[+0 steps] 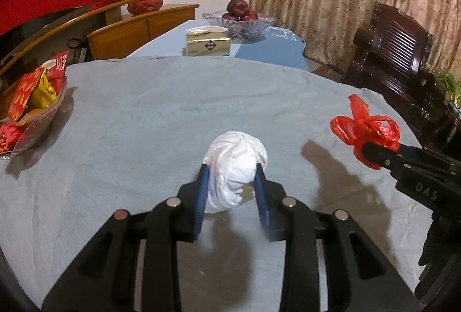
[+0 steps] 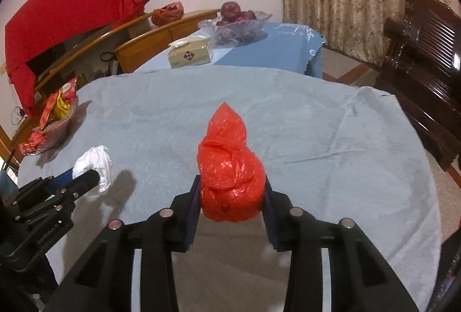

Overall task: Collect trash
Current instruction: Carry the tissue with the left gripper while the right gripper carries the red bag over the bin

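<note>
The left gripper (image 1: 230, 182) grasps a crumpled white plastic bag (image 1: 234, 165), its blue fingers (image 1: 201, 197) pressed against either side of the wad, which bulges up and forward past the fingertips and hangs just above the grey cloth (image 1: 144, 125) that covers the bench, its shadow falling below the fingers. The right gripper (image 2: 232, 191) is clenched on a knotted red plastic bag (image 2: 230, 176); the bundle sits squeezed between the two fingers (image 2: 191, 211) and its pointed end rises ahead of the tips, clear of the cloth. In the left wrist view the right gripper shows off to the right of the left fingers, with the red bag's loose handles fanning out beyond its tips; in the right wrist view the left gripper appears low to the left of the right fingers with the white wad at its end. Far to the left of both pairs of fingers a glass bowl of snack packets (image 1: 31, 110) rests on the cloth. Well ahead of the fingers, on a blue-covered table, stand a tissue box (image 1: 208, 43) and a glass fruit bowl (image 1: 239, 20) holding red apples.
</note>
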